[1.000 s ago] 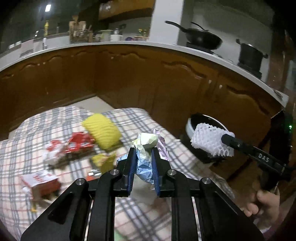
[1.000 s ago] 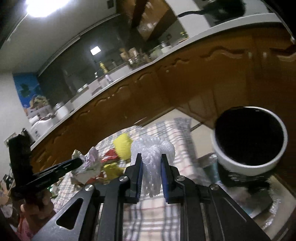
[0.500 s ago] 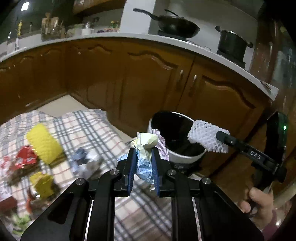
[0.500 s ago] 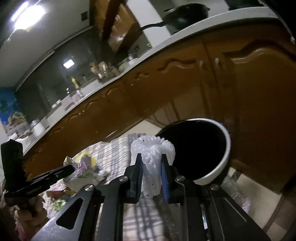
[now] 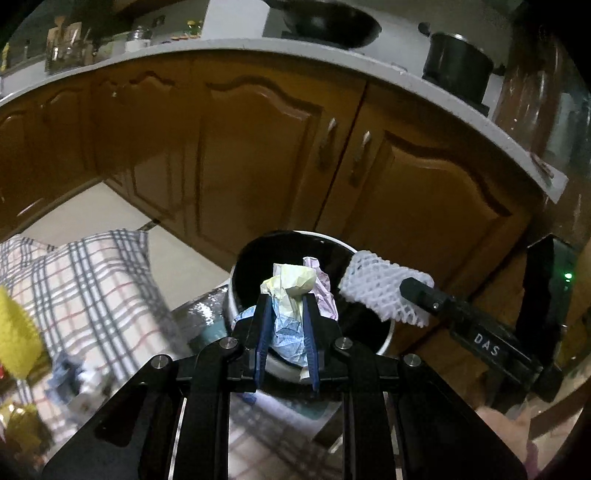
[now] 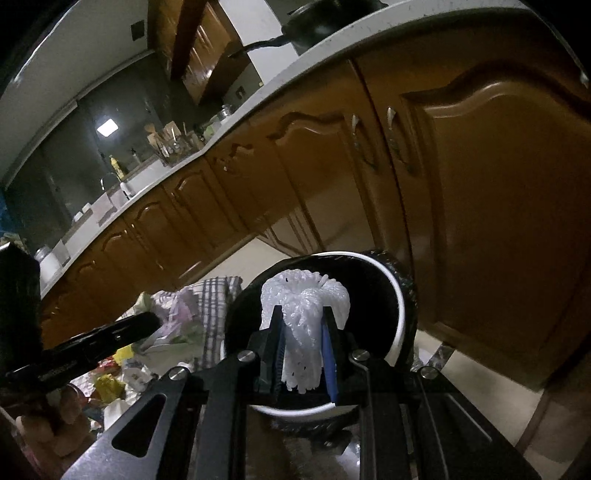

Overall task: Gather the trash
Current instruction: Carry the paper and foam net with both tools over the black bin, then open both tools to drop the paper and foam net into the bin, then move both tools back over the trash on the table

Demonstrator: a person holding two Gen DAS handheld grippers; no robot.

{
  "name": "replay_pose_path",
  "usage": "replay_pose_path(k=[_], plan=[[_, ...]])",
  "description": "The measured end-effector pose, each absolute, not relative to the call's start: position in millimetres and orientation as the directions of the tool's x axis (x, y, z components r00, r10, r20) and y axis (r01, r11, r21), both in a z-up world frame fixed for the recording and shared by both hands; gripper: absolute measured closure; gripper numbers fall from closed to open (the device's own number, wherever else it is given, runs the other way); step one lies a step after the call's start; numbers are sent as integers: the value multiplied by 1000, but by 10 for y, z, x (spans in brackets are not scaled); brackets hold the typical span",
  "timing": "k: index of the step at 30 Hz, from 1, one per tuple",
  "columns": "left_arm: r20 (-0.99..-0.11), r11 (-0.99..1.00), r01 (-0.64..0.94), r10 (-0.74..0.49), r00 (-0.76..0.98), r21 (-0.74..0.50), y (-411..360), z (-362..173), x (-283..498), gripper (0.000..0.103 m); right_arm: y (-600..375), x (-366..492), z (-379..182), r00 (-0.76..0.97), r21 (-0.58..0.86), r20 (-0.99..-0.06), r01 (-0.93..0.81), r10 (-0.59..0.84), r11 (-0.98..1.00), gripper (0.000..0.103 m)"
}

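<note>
My left gripper [image 5: 286,325] is shut on a crumpled wad of paper [image 5: 290,295], yellow, blue and pink, held over the near rim of a round bin [image 5: 384,338] with a white rim and black inside. My right gripper [image 6: 303,343] is shut on a white foam net [image 6: 304,306] and holds it over the same bin [image 6: 400,295]. The net also shows in the left wrist view [image 5: 380,288], over the bin's right side. The left gripper with its paper shows in the right wrist view [image 6: 173,317], left of the bin.
A checked cloth [image 5: 96,280] at the left carries more trash: a yellow foam piece [image 5: 14,336] and wrappers [image 6: 110,384]. Brown kitchen cabinets [image 5: 258,147] stand close behind the bin. A pot [image 5: 458,62] and a pan [image 5: 325,22] sit on the counter above.
Both grippers have swung right from the cloth to the bin, carrying the paper wad and the foam net. Both items now hang over the bin's opening.
</note>
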State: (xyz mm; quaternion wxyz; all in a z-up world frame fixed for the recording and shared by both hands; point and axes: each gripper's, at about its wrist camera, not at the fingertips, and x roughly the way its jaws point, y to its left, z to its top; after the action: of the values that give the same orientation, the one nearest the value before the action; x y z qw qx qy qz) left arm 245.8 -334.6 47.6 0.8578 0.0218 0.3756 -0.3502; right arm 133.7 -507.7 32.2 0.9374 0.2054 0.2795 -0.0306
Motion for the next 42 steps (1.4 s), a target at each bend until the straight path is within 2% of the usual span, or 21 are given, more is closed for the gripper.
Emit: replay_pose_path(k=[6,8,9,11,12,13,20,23,25,28,34,42], plan=[[-696,754,616,-570,438,-230,-3596,277,2646,85,-5179,1466,257,827,366,-559,183,58,912,85],[-716,756,615,-557,422,-226,-3672,202,2688,78,-5211,1518,221,823,369,-565,186,61,911,80],[-726,759,611,-549,414,-225,-3694,164,2710,71,-5232,1538,192,820,377,-568,186,68,907,77],[-733,763,606,-543,409,-227,-3709,119,2718,58,-5275,1564,148,812,391,-579,198,73,899,65],[-735,767,601,-538,412,-225,-3695,114,2712,47,-5290,1566,127,812,397,-578,200,75,896,59],[-734,771,596,-537,416,-226,-3678,106,2709,42,-5302,1566,118,813,403,-578,201,77,893,53],[-718,774,585,-547,430,-240,-3468,156,2606,42,-5317,1438,114,827,441,-555,197,93,876,46],[-702,782,570,-553,449,-251,-3261,197,2515,42,-5265,1361,136,839,459,-533,181,106,870,35],[-694,792,557,-548,467,-251,-3112,214,2456,42,-5203,1315,142,847,473,-519,168,119,865,24],[-683,806,532,-542,490,-259,-2846,224,2353,42,-5075,1240,156,854,495,-499,142,146,857,14],[-665,846,466,-505,550,-258,-2320,190,2162,42,-4729,1161,173,856,493,-484,96,181,865,8],[-648,888,365,-456,610,-282,-1651,172,1965,39,-4274,1152,153,839,487,-487,27,245,873,7]])
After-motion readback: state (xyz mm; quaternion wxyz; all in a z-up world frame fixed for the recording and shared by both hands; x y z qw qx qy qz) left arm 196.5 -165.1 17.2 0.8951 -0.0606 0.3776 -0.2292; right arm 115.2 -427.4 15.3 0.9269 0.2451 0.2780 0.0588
